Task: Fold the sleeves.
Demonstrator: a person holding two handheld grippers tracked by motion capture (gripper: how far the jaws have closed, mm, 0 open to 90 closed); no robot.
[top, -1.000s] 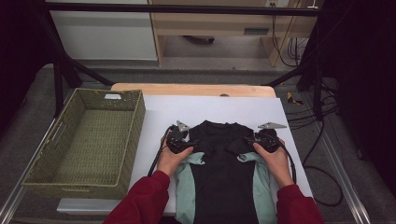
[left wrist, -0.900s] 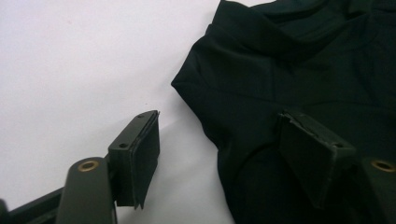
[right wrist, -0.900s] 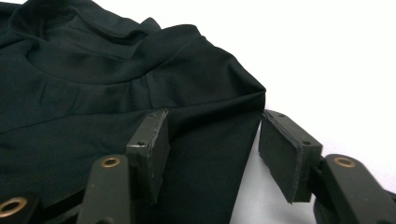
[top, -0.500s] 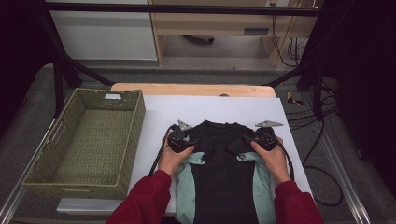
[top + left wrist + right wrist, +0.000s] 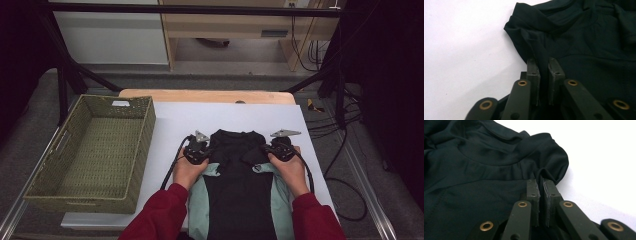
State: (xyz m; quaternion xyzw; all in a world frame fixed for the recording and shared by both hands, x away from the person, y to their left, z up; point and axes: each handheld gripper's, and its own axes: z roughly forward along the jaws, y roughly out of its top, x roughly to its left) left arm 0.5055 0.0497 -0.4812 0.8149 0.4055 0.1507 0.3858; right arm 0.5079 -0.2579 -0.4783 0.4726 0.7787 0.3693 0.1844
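Black shirt (image 5: 239,170) flat on white table (image 5: 170,125), collar end away from person. Left gripper (image 5: 199,149) and right gripper (image 5: 280,146) just closed, each pinching shoulder fold: symmetric grip, likely for even lift or fold. Wicker basket (image 5: 135,145) waits left, probably destination.

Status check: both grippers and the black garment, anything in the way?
Left gripper and right gripper just closed, each pinching a shoulder fold of the black garment. Garment flat on table. Nothing obstructing.

A green woven basket (image 5: 90,150) sat on the left, touching the edge of the white tabletop (image 5: 225,117). Behind that ran a light wood strip (image 5: 205,96), and loose black cables (image 5: 345,150) trailed off to the right.
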